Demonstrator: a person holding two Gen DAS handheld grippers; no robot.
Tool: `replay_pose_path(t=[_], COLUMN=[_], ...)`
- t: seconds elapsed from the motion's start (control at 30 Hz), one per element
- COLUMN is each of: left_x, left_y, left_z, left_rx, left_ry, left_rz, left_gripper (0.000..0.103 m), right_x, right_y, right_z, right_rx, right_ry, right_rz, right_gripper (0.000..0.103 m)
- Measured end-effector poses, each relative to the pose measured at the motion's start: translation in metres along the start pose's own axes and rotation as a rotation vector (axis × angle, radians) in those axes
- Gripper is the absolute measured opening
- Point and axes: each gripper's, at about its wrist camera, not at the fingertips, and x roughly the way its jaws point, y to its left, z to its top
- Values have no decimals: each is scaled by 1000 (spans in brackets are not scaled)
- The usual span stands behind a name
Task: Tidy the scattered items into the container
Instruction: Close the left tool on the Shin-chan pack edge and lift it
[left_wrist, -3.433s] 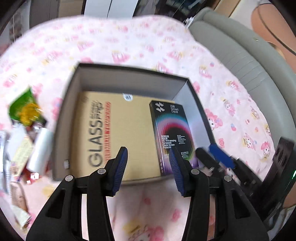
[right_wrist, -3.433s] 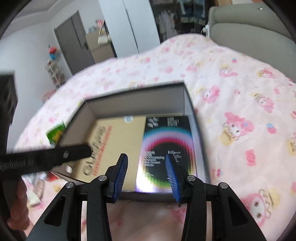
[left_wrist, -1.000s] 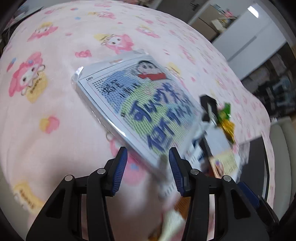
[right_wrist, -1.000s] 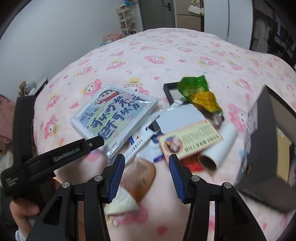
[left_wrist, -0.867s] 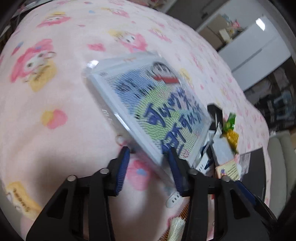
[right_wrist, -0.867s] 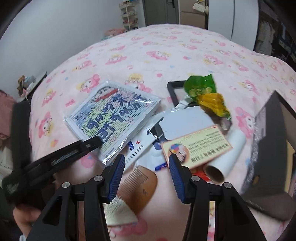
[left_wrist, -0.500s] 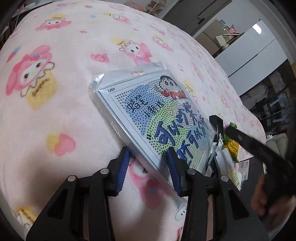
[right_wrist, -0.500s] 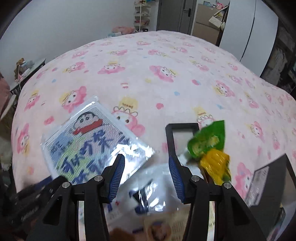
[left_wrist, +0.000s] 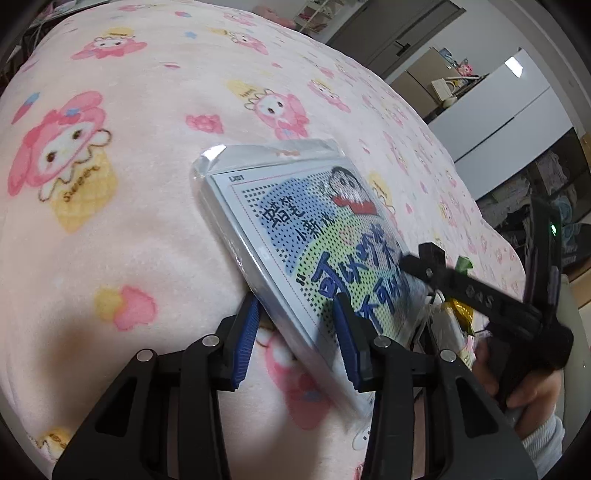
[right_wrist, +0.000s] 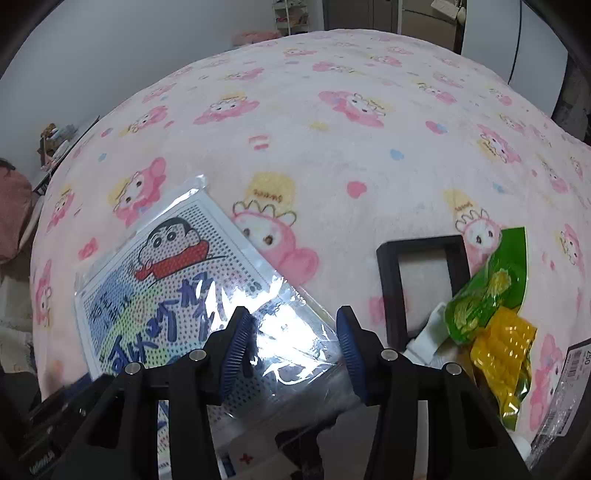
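Observation:
A flat cartoon bead-art pack (left_wrist: 314, 236) in a clear sleeve lies on the pink blanket, one edge raised. My left gripper (left_wrist: 295, 332) is open, its fingers either side of the pack's near corner. My right gripper (right_wrist: 291, 339) is open above the pack's other end (right_wrist: 177, 280); it shows in the left wrist view (left_wrist: 461, 288) too. The container is out of view.
A black frame (right_wrist: 421, 280), a green and yellow snack bag (right_wrist: 491, 314) and a barcoded packet (right_wrist: 569, 387) lie right of the pack, with white items beneath. The pink cartoon blanket (right_wrist: 332, 129) stretches beyond. Wardrobes stand at the far side.
Both grippers left the box and moved to the pile. Over the last second the left closed in on the pack's corner and the right came down over its other end.

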Motion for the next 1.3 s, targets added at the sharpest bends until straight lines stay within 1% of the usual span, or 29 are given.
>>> replay_pose_path(t=[0.1, 0.2, 0.27, 0.33, 0.4, 0.47, 0.5, 0.53, 0.57, 0.7, 0.77, 0.83, 0.9, 1.03, 1.1, 1.17, 1.23, 1.3], left_x=[-4, -3, -2, -2, -2, -1, 0, 2, 2, -5, -10, -15, -21, -30, -35, -37, -36, -35], left_y=[6, 11, 10, 8, 8, 7, 6, 4, 3, 4, -1, -10, -21, -52, -66, -76, -89, -99], left_z=[3, 6, 6, 5, 5, 4, 4, 3, 2, 0, -4, -10, -19, -50, -74, -96, -120, -137], left_rx=[-26, -48, -42, -37, -35, -30, -23, -6, 4, 9, 24, 53, 82, 174, 232, 266, 314, 361], left_ry=[-26, -34, -33, -32, -29, -22, -15, -2, 1, -4, 5, 19, 50, 150, 207, 267, 326, 360], left_rz=[23, 25, 26, 27, 26, 26, 28, 30, 27, 3, -32, -71, -99, -144, -153, -163, -165, -156], left_gripper=[43, 44, 44, 44, 44, 44, 46, 49, 50, 50, 50, 50, 50, 49, 49, 50, 50, 50], right_x=[-11, -24, -30, -32, -29, -25, -20, -16, -12, -27, -40, -60, -82, -126, -146, -161, -172, -176], right_y=[8, 19, 23, 21, 16, 13, 15, 16, 17, 18, 16, 13, 5, -19, -28, -37, -49, -60], right_z=[-18, -40, -48, -48, -44, -36, -33, -30, -26, -32, -42, -56, -75, -125, -155, -185, -214, -243], right_rx=[-11, -37, -47, -26, 13, 23, 15, 7, 3, 33, 61, 81, 116, 230, 269, 314, 366, 422], right_ry=[34, 52, 53, 45, 33, 19, 15, 16, 17, 23, 27, 9, -8, -24, -24, -22, -17, -5], right_rz=[15, 13, 8, 11, 20, 24, 25, 26, 28, 37, 58, 42, 26, 26, 6, -2, -10, -15], right_gripper=[44, 44, 44, 44, 44, 44, 44, 44, 44, 44, 44, 44, 44, 44, 44, 44, 44, 44])
